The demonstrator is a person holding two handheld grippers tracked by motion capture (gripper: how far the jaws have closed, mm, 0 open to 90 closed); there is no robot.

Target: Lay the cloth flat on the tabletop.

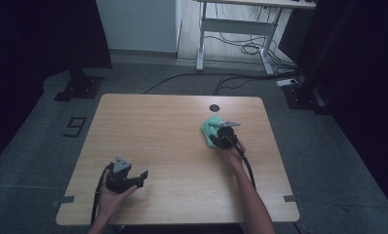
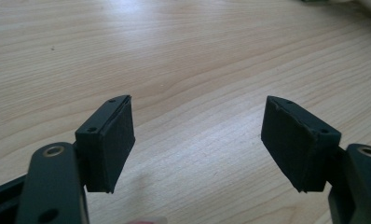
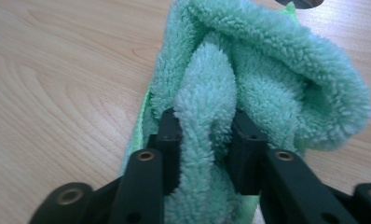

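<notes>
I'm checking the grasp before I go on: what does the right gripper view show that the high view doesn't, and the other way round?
Right gripper view alone: a fold of the green cloth pinched between the right gripper jaws, its fluffy pile bunched above them.

High view alone: the left gripper with jaws apart, resting low over bare wood, the whole table, and a dark round spot beyond the cloth.

Both: the cloth, the right gripper on it, and the wooden tabletop.

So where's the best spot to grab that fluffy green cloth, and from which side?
Probably the raised fold nearest the person. The green cloth lies bunched on the table, and one soft ridge stands up, thin enough to fit between two jaws. The right gripper comes in low from the person's side and is pinched on that ridge, which looks a sound hold. The left gripper stands open over bare wood.
</notes>
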